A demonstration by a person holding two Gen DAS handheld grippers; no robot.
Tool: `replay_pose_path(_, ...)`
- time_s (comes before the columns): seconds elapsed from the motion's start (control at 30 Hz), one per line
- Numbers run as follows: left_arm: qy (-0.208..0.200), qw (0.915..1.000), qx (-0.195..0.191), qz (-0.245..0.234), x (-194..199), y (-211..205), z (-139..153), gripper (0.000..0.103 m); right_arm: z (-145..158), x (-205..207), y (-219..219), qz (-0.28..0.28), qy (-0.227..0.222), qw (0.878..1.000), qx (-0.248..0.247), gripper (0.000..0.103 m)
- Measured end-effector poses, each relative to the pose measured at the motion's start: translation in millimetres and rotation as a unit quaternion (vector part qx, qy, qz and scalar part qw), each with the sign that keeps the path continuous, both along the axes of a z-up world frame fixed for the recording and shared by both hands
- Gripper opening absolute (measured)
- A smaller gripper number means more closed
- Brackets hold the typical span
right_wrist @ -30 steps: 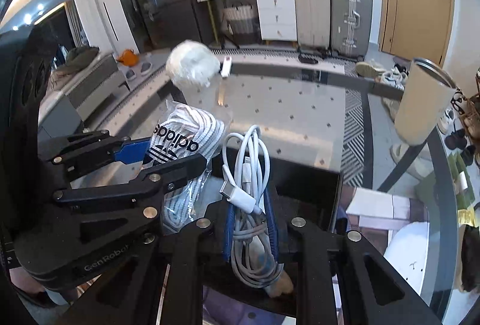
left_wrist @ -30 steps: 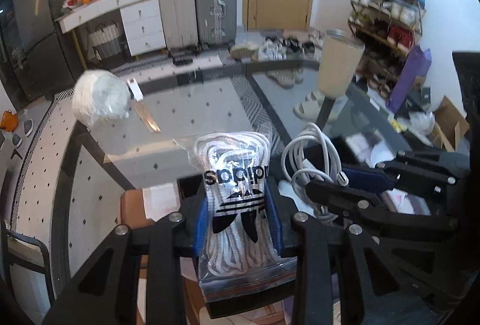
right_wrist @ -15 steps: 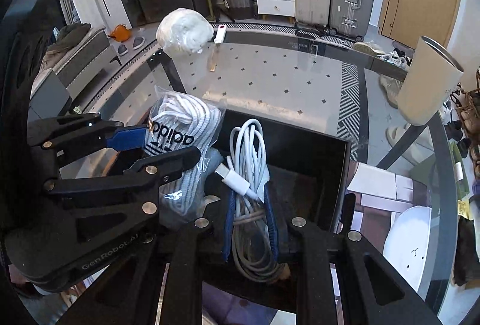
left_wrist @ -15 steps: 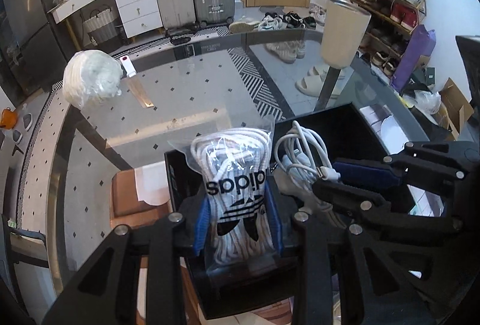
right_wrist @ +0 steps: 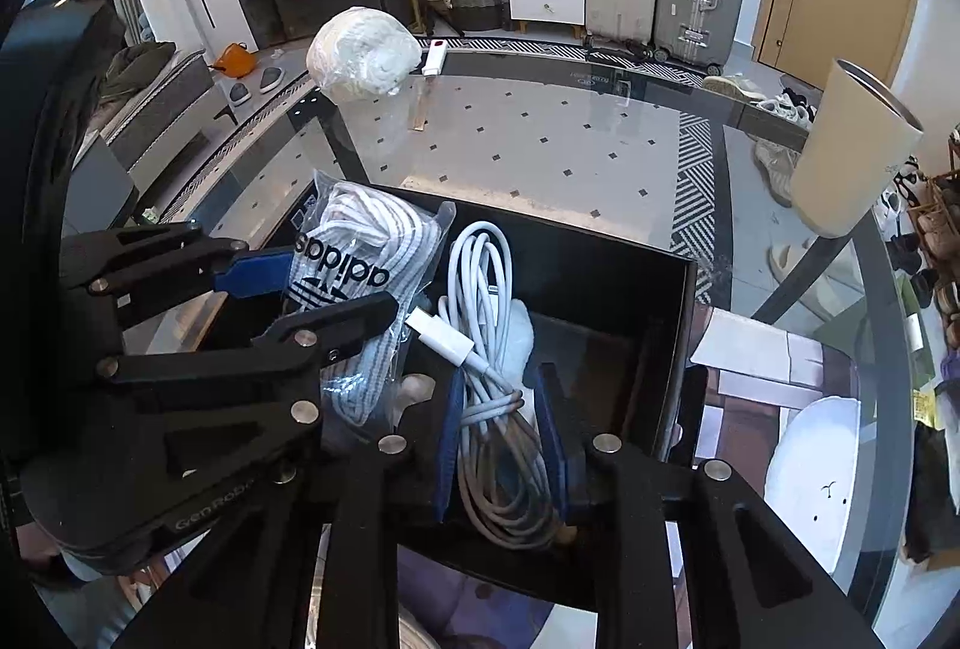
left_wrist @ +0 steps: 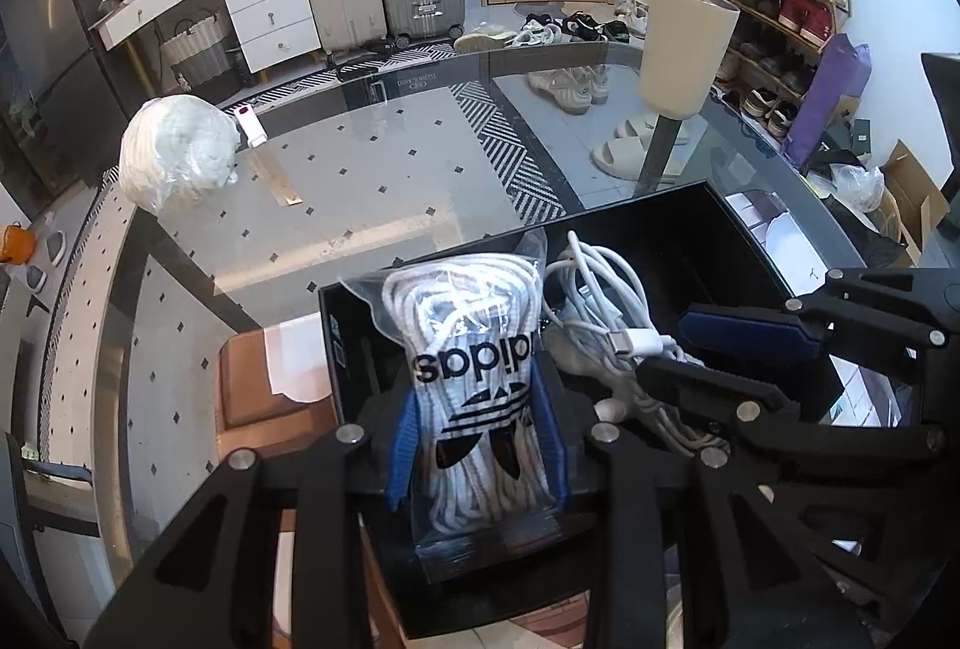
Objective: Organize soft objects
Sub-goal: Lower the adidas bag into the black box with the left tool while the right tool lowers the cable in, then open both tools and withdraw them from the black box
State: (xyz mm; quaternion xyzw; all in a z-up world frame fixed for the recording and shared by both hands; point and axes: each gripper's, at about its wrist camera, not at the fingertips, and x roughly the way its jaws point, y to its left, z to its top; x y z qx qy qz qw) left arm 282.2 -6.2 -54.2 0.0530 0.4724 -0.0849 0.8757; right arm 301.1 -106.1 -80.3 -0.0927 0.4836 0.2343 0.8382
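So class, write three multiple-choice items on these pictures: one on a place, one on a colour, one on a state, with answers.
1. Where does the bagged white bundle lie?
A. in the black box
B. on the glass table
C. on the floor

2. What colour is the coiled cable?
A. white
B. red
C. black

3. What is the left gripper doing?
A. open, holding nothing
B. shut on the cup
C. shut on the bag of laces

Answers:
1 B: it sits on the glass table, far from the black box.
2 A: every strand is white.
3 C: its pads squeeze the bag of laces.

Bag of laces (left_wrist: 474, 385) and coiled cable (right_wrist: 492, 367) sat side by side in the box (right_wrist: 672, 349) on the glass table (left_wrist: 384, 181), wrapped bundle (left_wrist: 177, 151) far left, tumbler (left_wrist: 684, 49) far right.
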Motion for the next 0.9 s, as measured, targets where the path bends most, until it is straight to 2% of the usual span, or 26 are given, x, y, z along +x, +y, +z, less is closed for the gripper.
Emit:
replay_pose_path(0.07,-0.003,1.0,0.004,0.001,-0.9,-0.2,1.1,0.041,2.0,-1.0,-1.0,-0.001,-0.002,1.0,0.001,0.024)
replay_pose_path(0.17,-0.019,0.9997,0.015,0.002,-3.3,-2.0,6.0,0.045,7.3,-3.6,-4.5,-0.003,-0.008,1.0,0.007,0.027)
replay_pose_path(0.37,-0.046,0.9989,0.007,0.009,-9.5,3.6,22.0,0.055,26.8,-14.6,-11.9,-0.003,-0.03,0.999,0.027,0.033)
replay_pose_path(0.6,-0.064,0.9979,-0.006,0.004,-27.5,8.3,43.3,0.055,45.0,-35.4,-13.7,0.015,-0.035,0.999,0.038,0.034)
replay_pose_path(0.7,-0.072,0.9974,-0.001,0.003,-38.0,7.8,51.7,0.056,53.2,-45.7,-15.0,0.023,-0.036,0.998,0.04,0.034)
replay_pose_path(0.9,-0.073,0.9973,-0.004,-0.005,-62.5,10.5,62.8,0.056,60.5,-65.7,-19.8,0.043,-0.016,0.998,0.045,0.034)
